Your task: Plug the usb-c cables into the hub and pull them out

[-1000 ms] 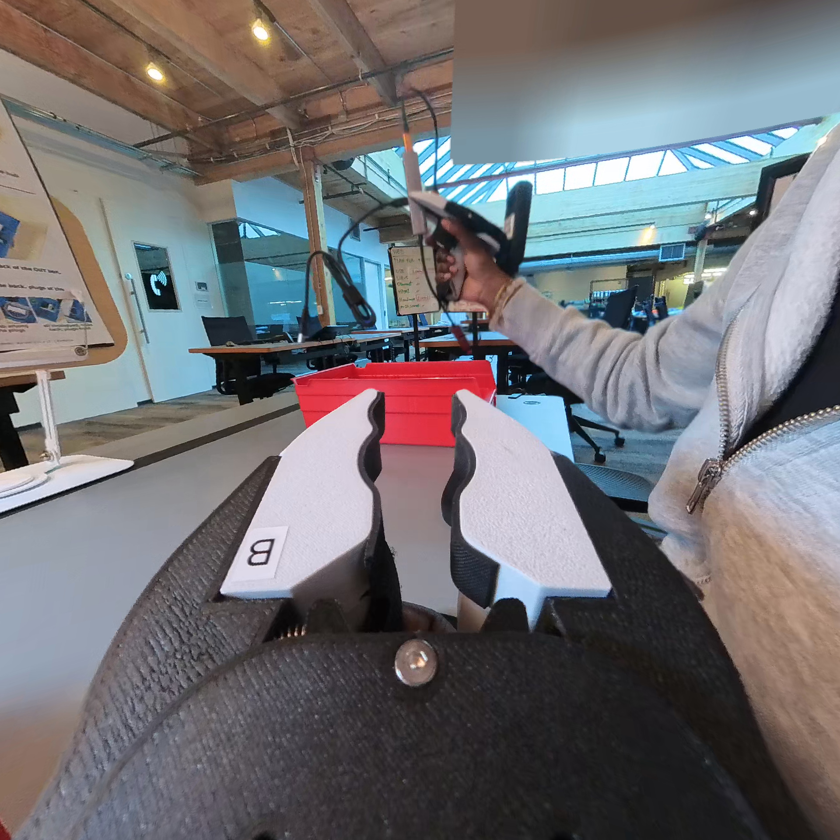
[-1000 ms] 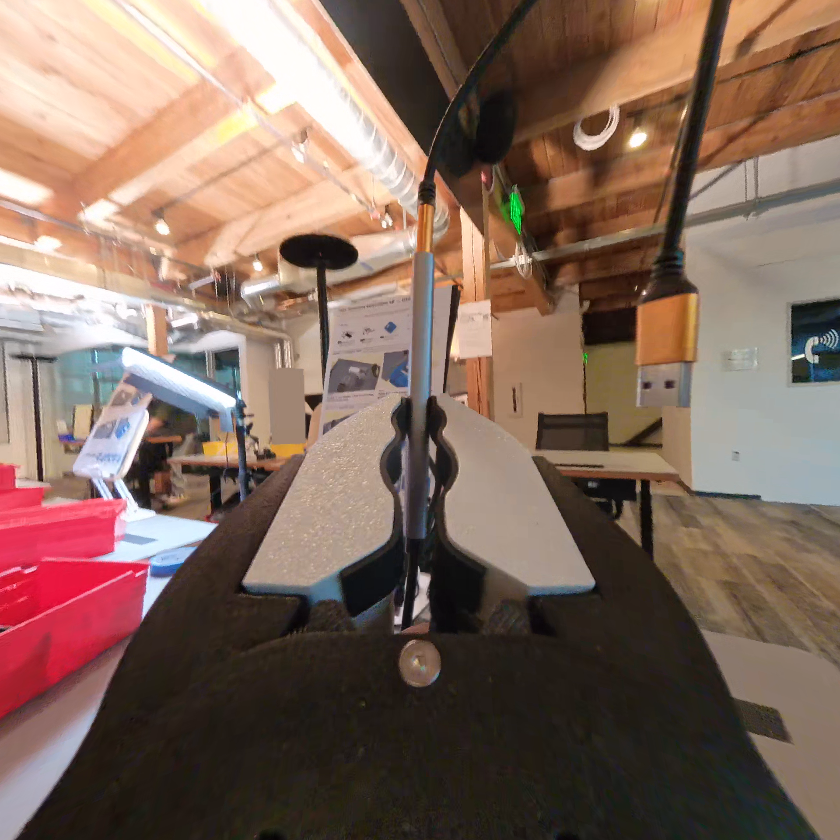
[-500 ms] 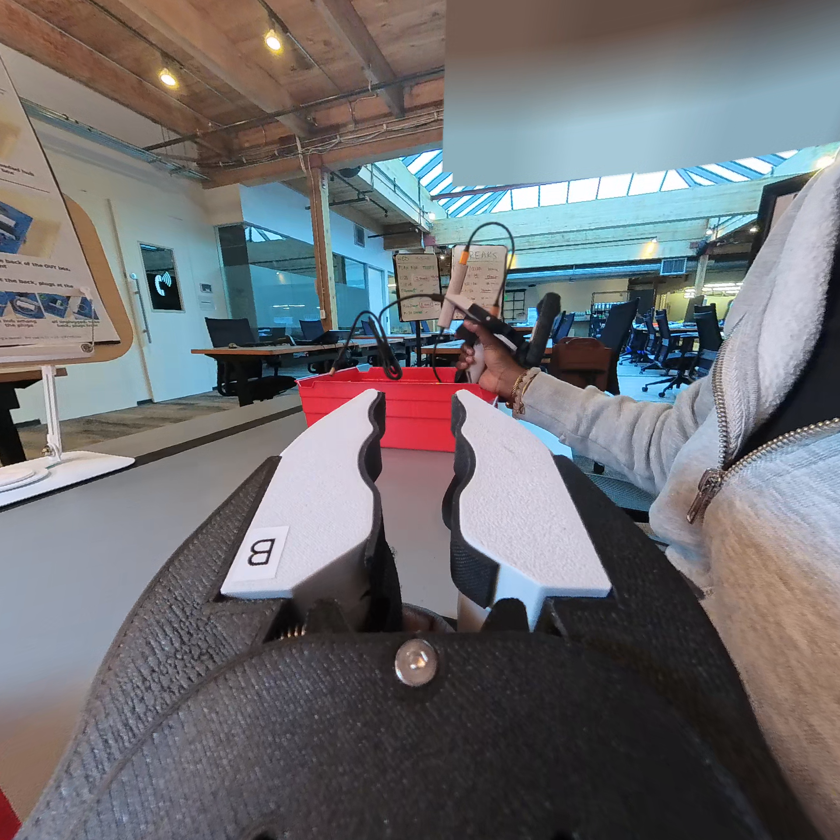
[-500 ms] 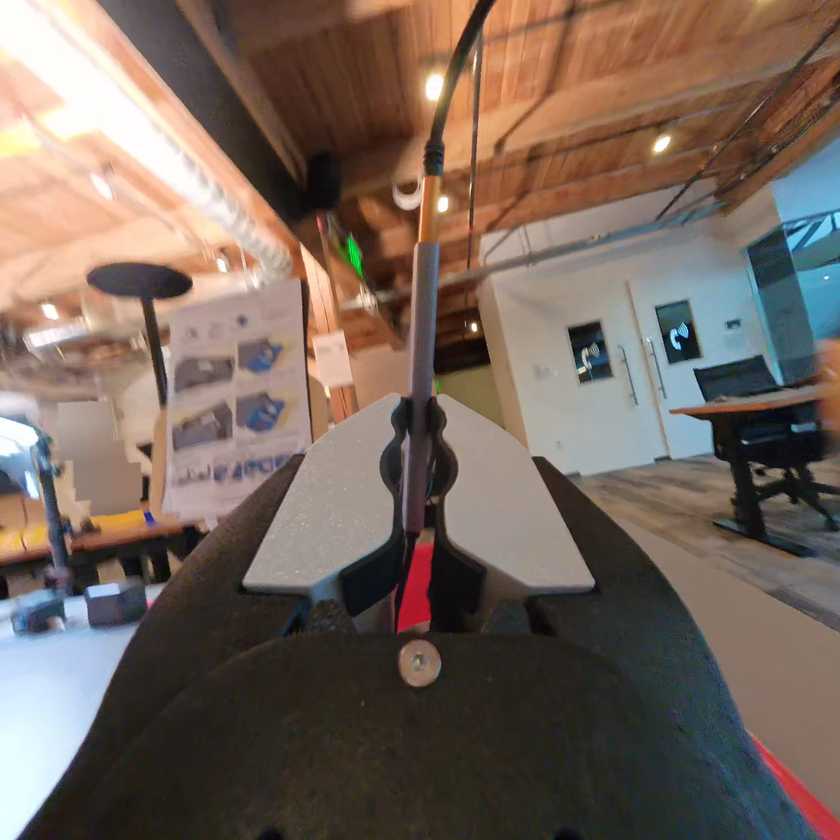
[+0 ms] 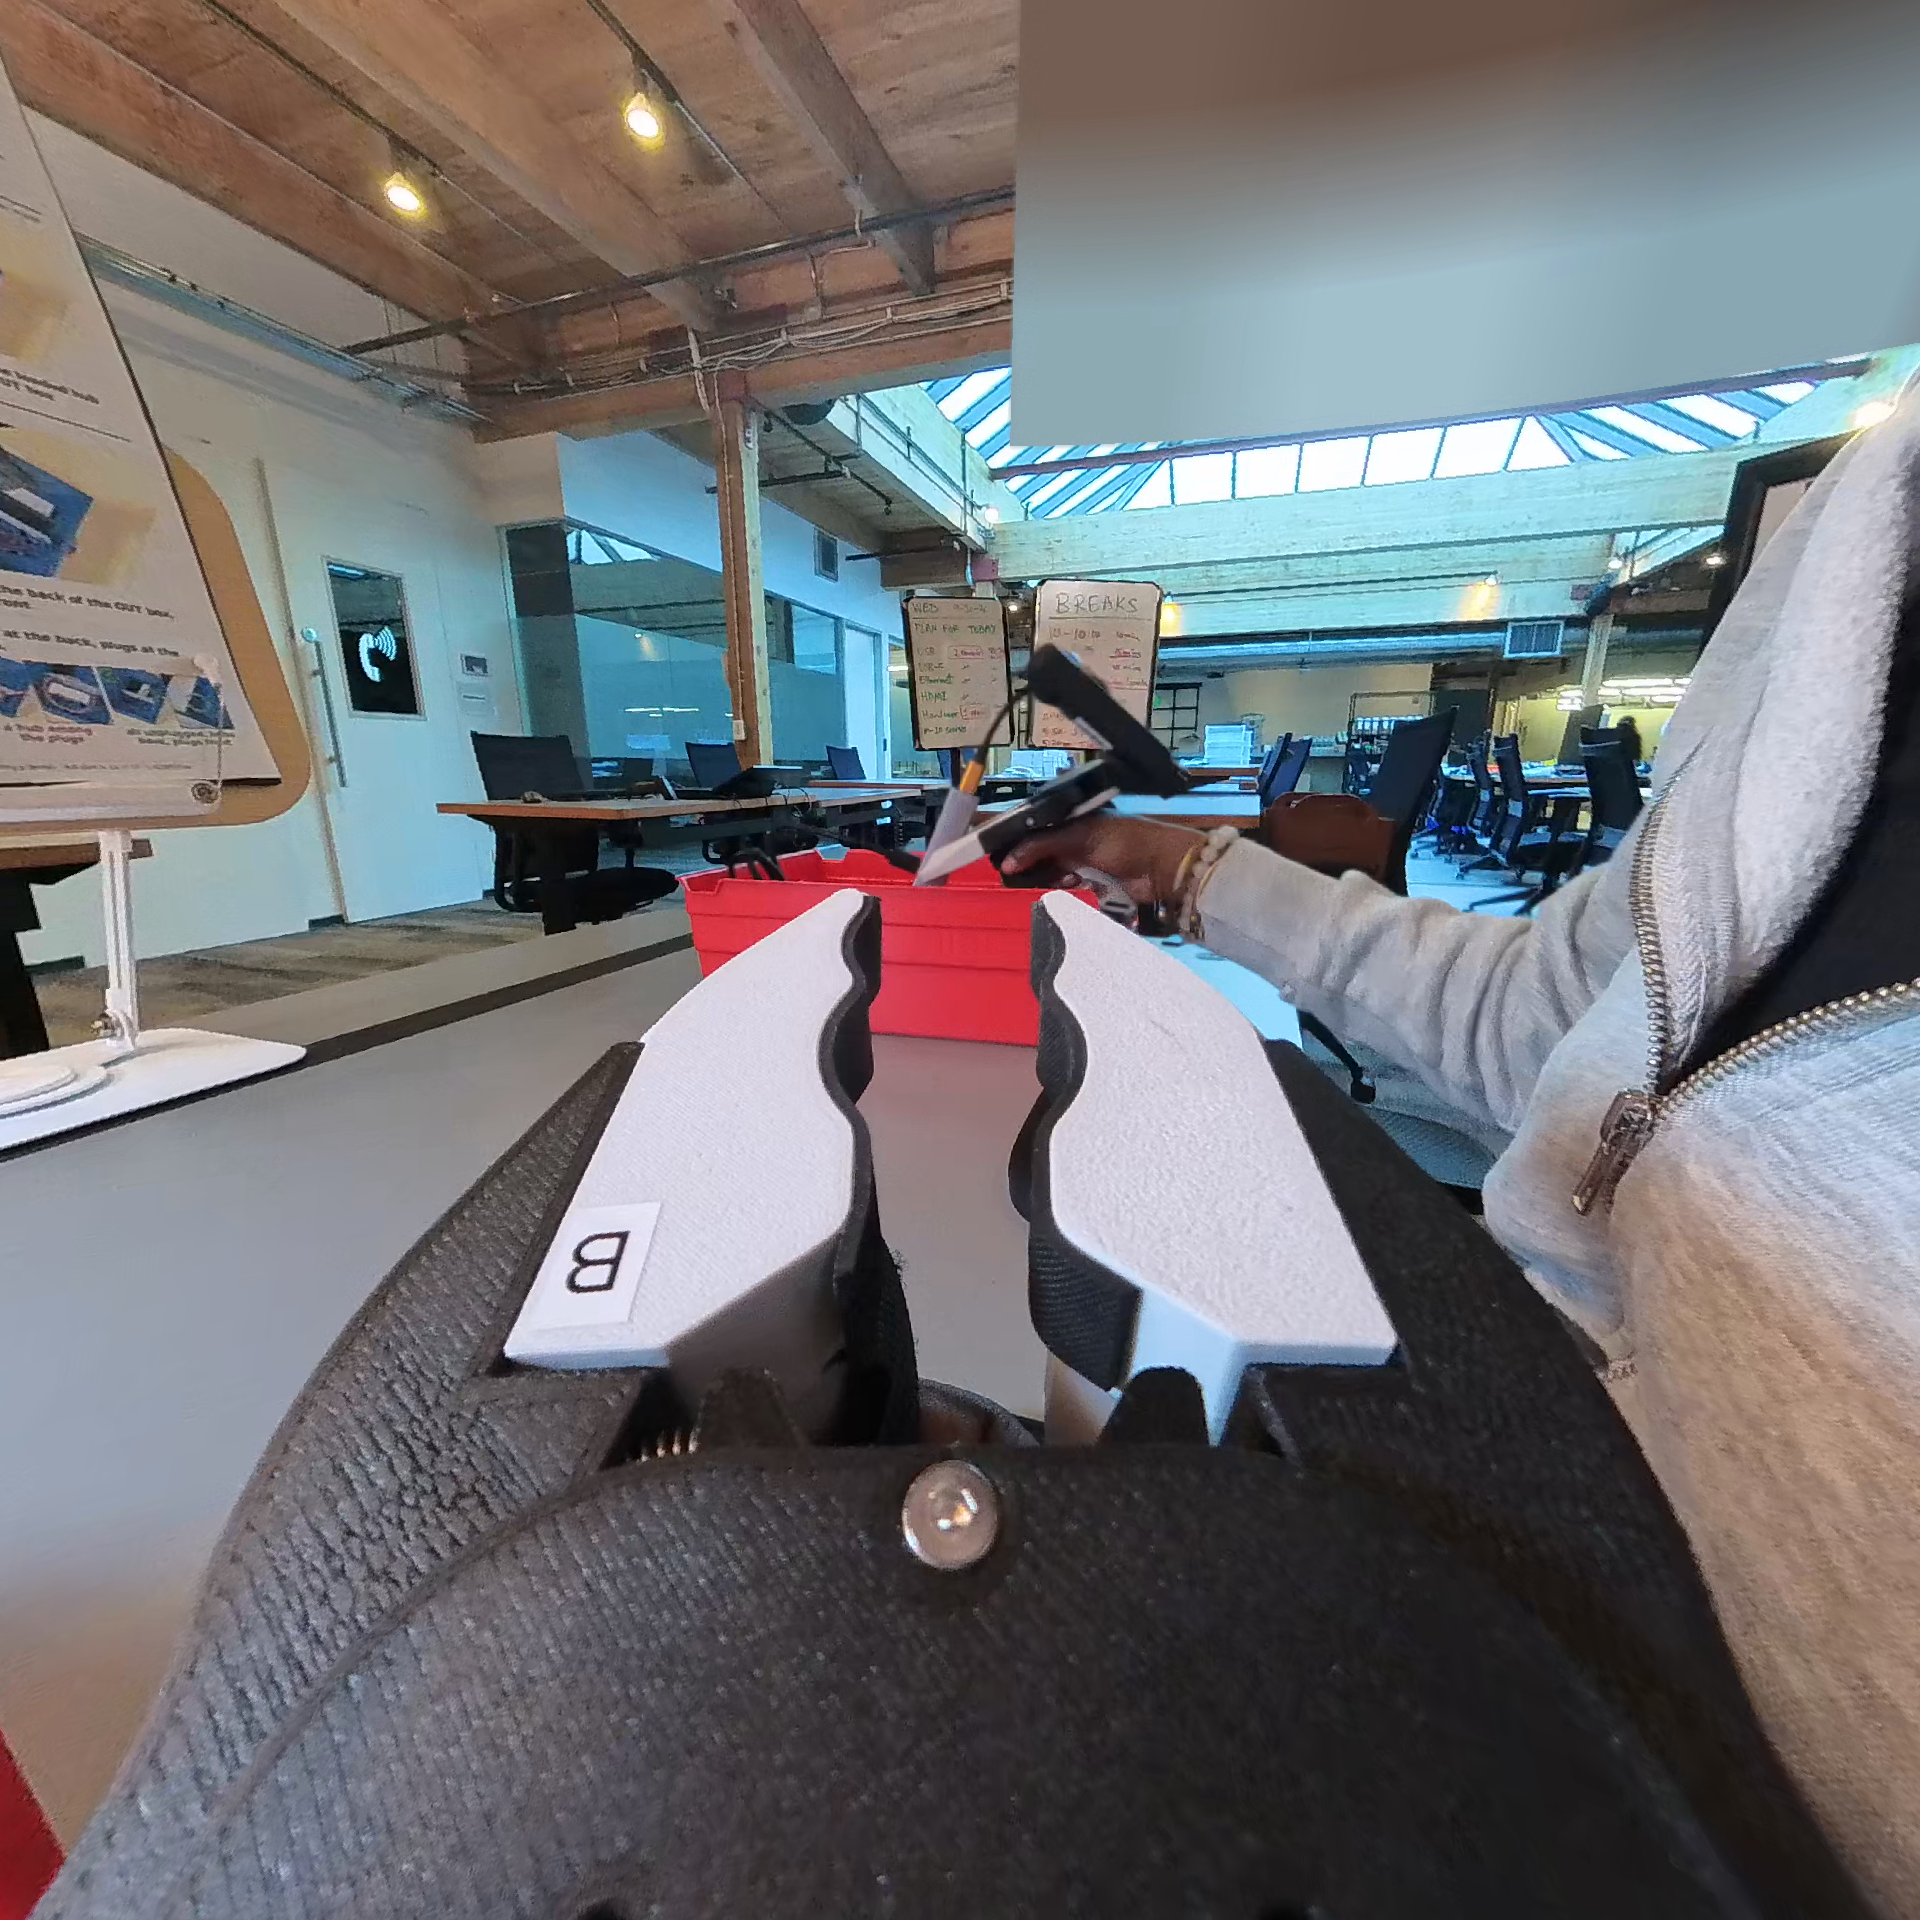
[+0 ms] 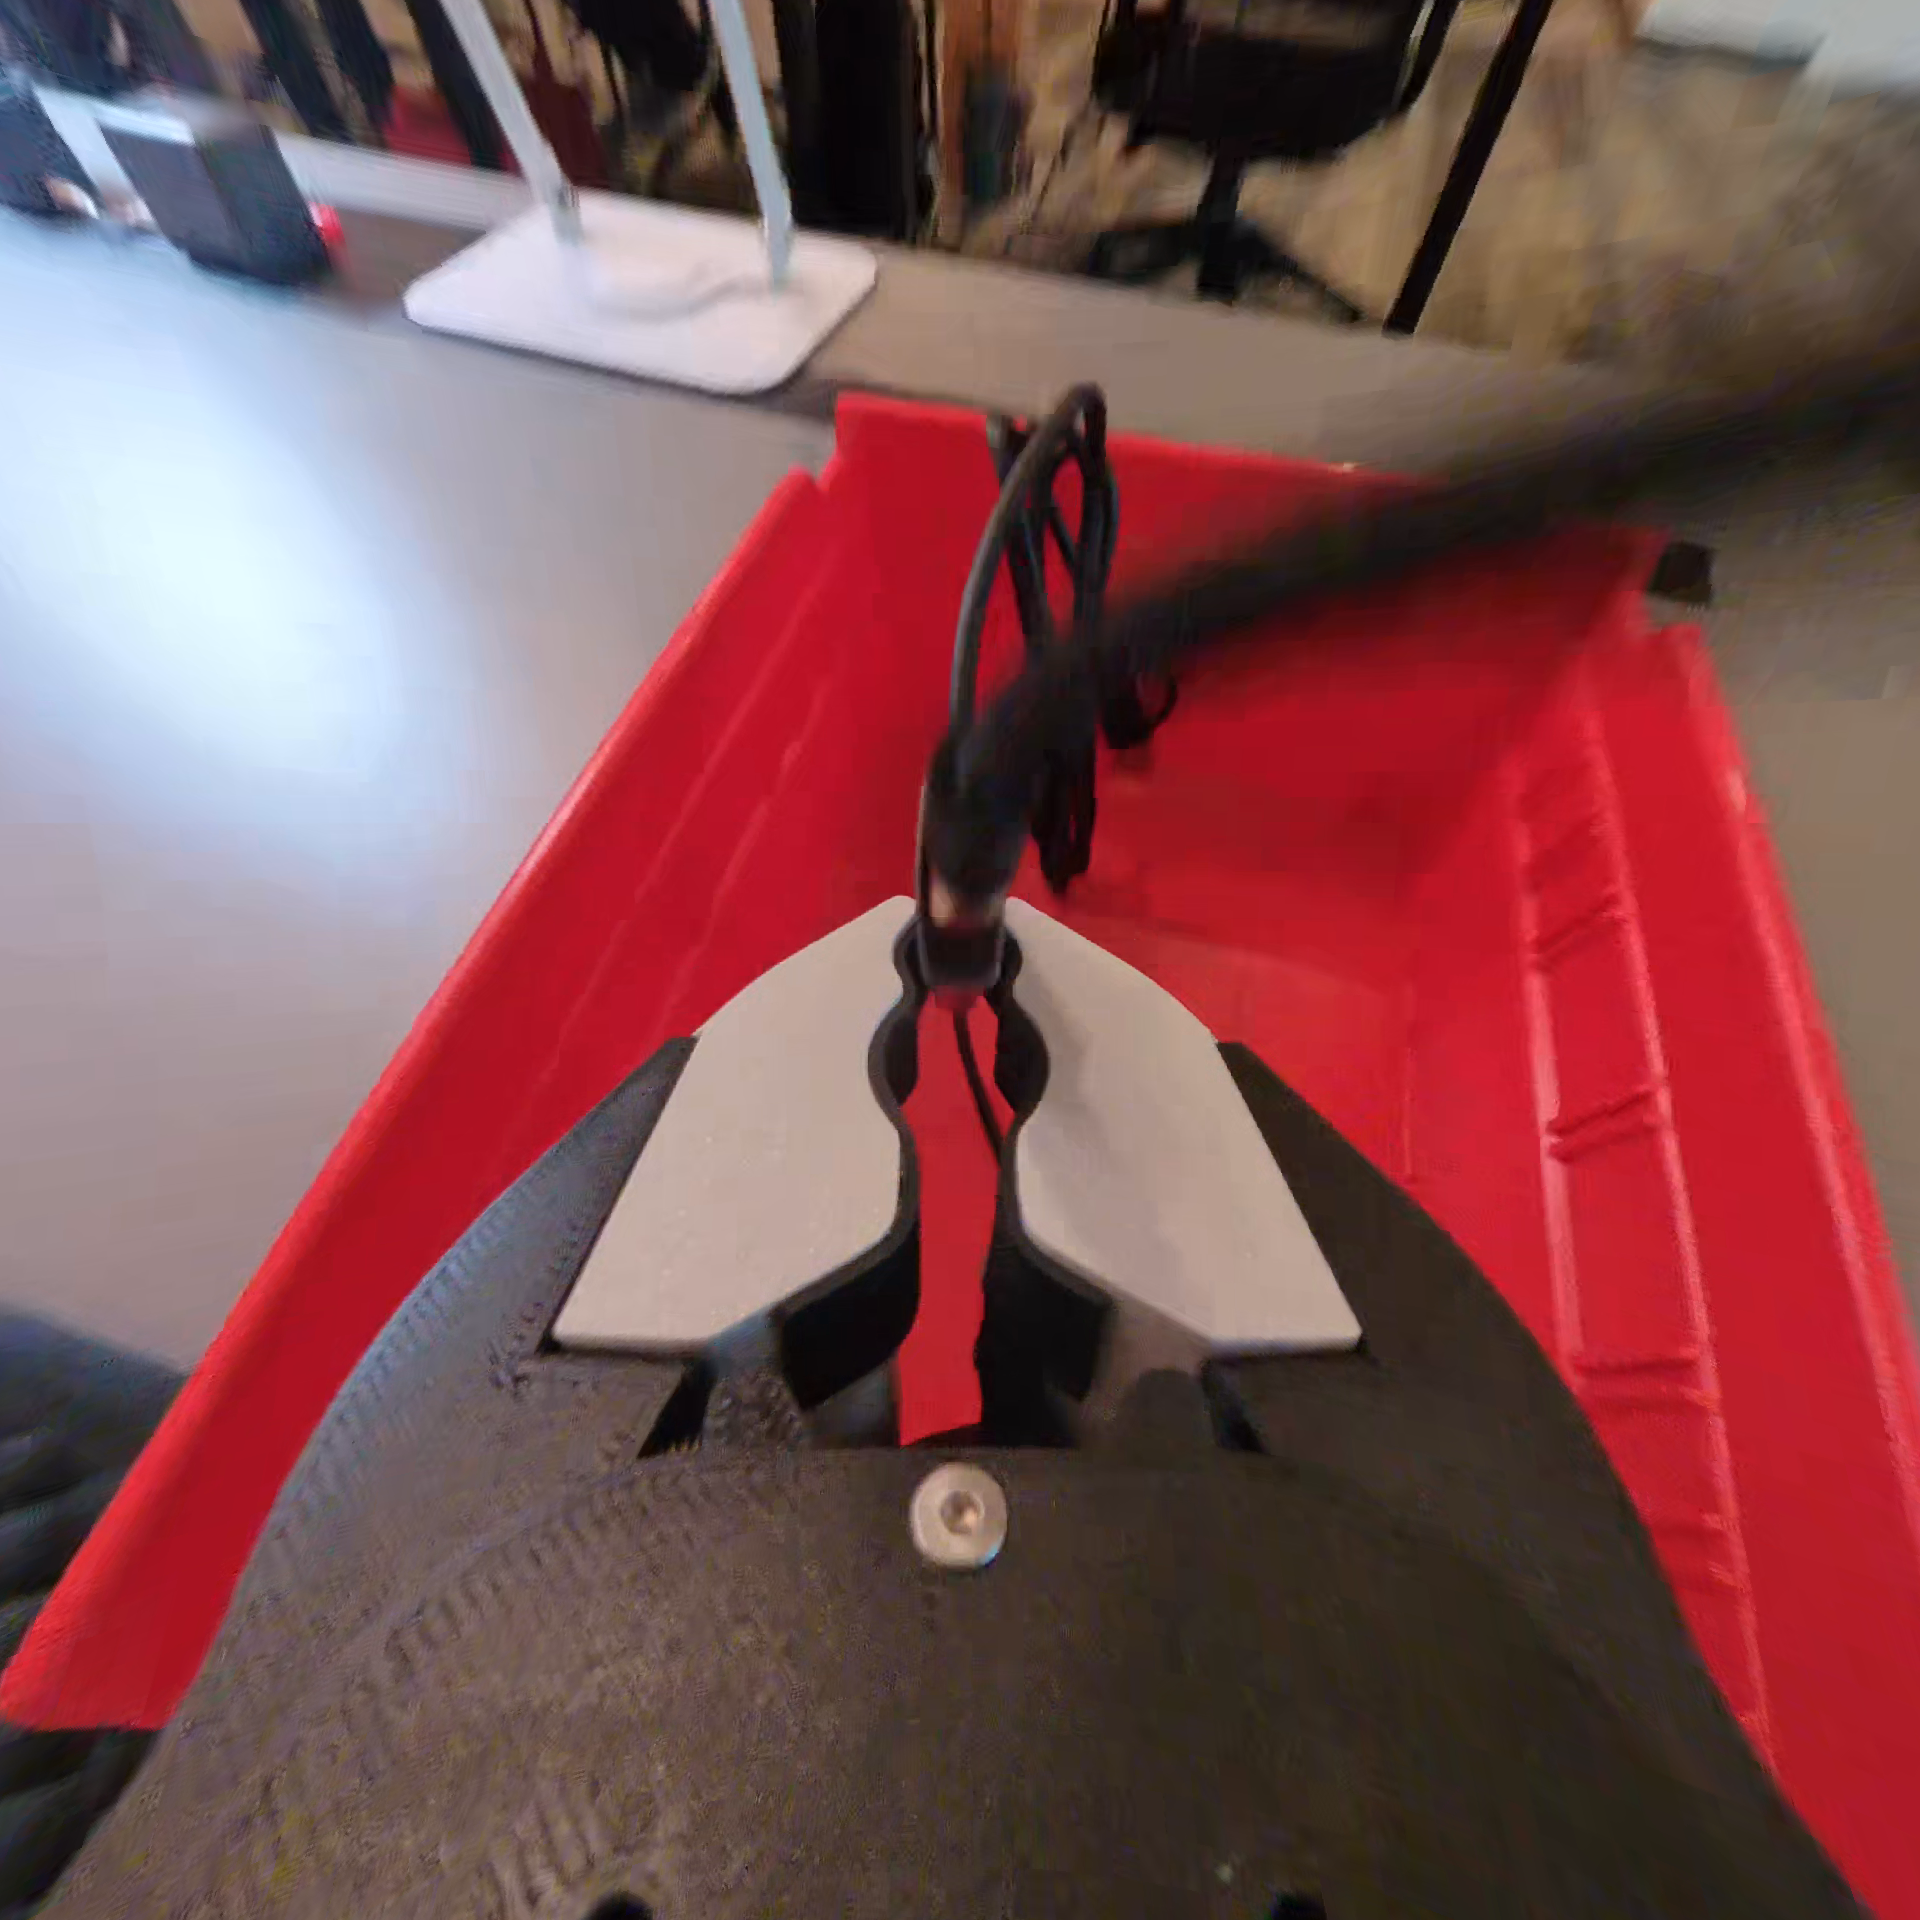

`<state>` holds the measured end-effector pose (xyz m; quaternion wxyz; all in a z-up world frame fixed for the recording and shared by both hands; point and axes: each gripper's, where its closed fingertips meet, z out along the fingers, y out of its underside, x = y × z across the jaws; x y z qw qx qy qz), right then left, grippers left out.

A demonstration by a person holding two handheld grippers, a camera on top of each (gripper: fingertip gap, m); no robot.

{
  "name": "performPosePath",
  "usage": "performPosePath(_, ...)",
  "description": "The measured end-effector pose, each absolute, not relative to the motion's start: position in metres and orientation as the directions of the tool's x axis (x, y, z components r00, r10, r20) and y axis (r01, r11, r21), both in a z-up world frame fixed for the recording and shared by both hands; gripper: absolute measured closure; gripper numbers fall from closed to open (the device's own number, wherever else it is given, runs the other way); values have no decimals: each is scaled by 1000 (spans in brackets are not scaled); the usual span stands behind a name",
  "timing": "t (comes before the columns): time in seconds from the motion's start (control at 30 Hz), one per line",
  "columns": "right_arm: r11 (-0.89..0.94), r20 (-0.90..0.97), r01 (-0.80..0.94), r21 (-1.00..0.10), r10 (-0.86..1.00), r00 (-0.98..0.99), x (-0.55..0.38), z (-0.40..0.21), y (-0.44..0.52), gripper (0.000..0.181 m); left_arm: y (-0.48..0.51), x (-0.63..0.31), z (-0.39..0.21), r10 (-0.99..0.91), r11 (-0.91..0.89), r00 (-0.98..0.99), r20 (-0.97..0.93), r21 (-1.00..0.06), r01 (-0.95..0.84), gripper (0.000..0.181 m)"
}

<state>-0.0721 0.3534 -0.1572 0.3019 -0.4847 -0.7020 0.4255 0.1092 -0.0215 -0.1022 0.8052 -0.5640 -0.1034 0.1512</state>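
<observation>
My right gripper [image 6: 958,925] is shut on the plug end of a black cable [image 6: 1044,623]. It points down into a red bin [image 6: 1351,831], and the rest of the cable hangs bundled over the bin floor. This view is blurred. In the left wrist view the right gripper [image 5: 928,876] shows farther off, held in a hand and tilted down over the red bin [image 5: 935,977], with the cable's gold collar [image 5: 969,774] above its tips. My left gripper [image 5: 956,914] is open and empty, low over the grey table [image 5: 260,1247]. No hub is in view.
A sign on a white stand [image 5: 125,1060] is at the table's left; its base also shows in the right wrist view [image 6: 644,291] beyond the bin. A dark box [image 6: 218,197] sits far left. A person's grey sleeve [image 5: 1403,987] reaches across on the right. My right fingertips sit around 40 centimetres from my left ones.
The right gripper has come down from high in the air and tipped downward over the red bin, still holding the cable. The left gripper has stayed where it was, open.
</observation>
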Motion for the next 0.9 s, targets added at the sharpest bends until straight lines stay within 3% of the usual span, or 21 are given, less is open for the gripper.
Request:
performPosePath(0.2, 128, -130, 618, -776, 926, -354, -80, -166, 348, 173, -22, 109, -102, 362, 319, 932, -4, -939, -128, 154)
performPosePath(0.37, 167, -66, 710, -684, 955, -288, -93, -185, 348, 171, -22, 109, -102, 361, 322, 933, 1, -939, -124, 154)
performPosePath(0.5, 162, -29, 675, -720, 965, -262, -110, -183, 343, 168, -23, 109, -102, 360, 325, 933, 3, -938, -122, 154)
performPosePath(0.63, 97, -87, 708, -699, 972, -219, -110, -182, 335, 144, -23, 109, -102, 360, 331, 933, 8, -936, -120, 154)
performPosePath(0.77, 226, 71, 804, -551, 972, -225, -71, -192, 339, 125, -23, 109, -102, 359, 330, 933, 10, -937, -117, 154)
performPosePath(0.9, 320, 204, 828, -460, 946, -253, -33, -187, 347, 125, -24, 109, -101, 357, 336, 934, 9, -934, -119, 154)
